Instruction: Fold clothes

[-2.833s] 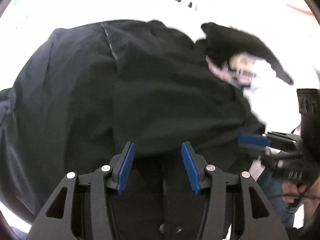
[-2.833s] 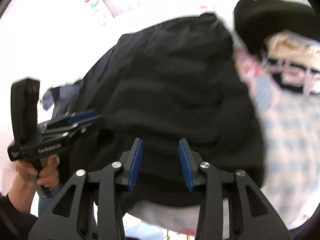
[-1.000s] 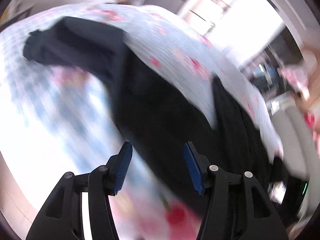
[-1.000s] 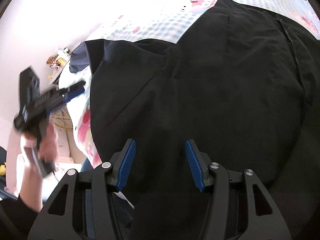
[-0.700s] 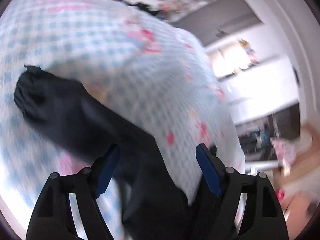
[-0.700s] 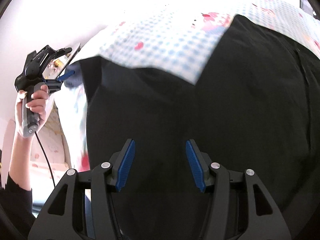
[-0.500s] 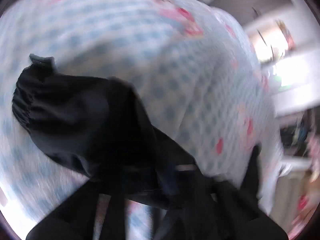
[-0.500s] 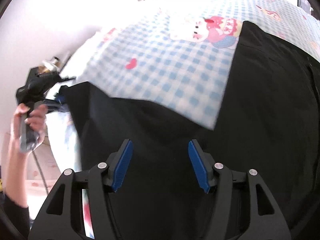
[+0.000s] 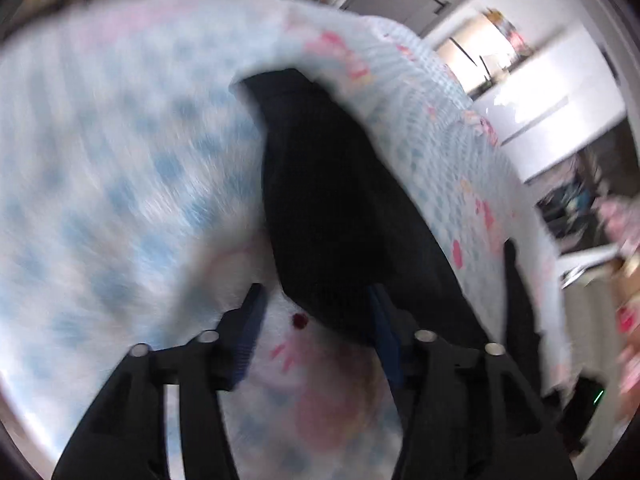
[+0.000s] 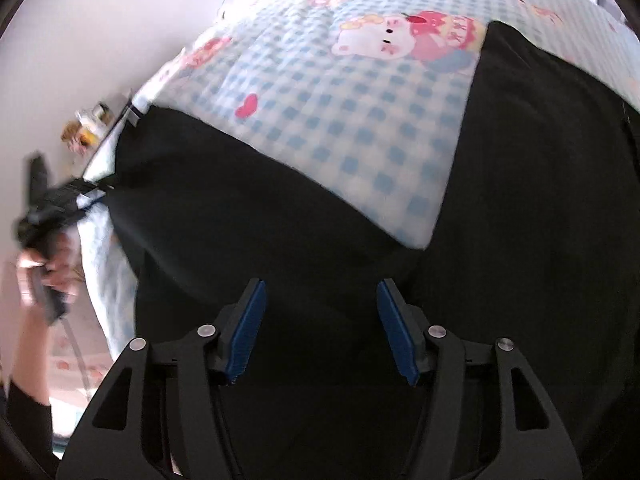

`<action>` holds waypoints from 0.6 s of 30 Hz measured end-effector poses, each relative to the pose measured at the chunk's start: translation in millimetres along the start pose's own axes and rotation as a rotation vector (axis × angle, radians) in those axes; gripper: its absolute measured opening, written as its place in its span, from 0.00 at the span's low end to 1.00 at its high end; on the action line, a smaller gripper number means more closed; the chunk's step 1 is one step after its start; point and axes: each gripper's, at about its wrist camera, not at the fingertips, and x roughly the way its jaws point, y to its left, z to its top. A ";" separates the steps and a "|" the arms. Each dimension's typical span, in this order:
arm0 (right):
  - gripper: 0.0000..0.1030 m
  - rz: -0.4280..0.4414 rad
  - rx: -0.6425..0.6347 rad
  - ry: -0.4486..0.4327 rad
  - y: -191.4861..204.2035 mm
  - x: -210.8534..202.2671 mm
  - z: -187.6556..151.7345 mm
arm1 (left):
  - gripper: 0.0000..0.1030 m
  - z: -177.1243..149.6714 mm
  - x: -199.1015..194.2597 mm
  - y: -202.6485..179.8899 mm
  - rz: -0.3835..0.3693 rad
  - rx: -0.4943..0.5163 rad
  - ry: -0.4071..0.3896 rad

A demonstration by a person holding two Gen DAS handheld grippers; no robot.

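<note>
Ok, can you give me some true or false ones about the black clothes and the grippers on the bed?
1. The garment is black. True.
2. The sheet is plain green. False: it is blue-and-white checked with cartoon pictures.
3. The right gripper is open above the black cloth. True: its blue pads stand apart with nothing pinched.
4. The left gripper is clamped tight on a red sock. False: its jaws are opening, with only the end of a black sleeve reaching between them.
5. In the right wrist view, a hand holds the other gripper at the cloth's far left edge. True.
</note>
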 end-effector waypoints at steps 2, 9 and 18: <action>0.57 0.023 0.021 -0.033 -2.7 -24.8 -10.1 | 0.76 -2.9 14.5 1.1 0.003 -0.083 -0.007; 0.63 -0.080 0.037 -0.167 -44.5 -155.4 -79.3 | 0.06 -14.5 -10.5 -131.9 0.248 0.363 -0.225; 0.63 -0.197 0.304 -0.307 -146.4 -258.1 -173.0 | 0.05 -218.7 -82.7 -407.3 -0.246 0.948 -0.184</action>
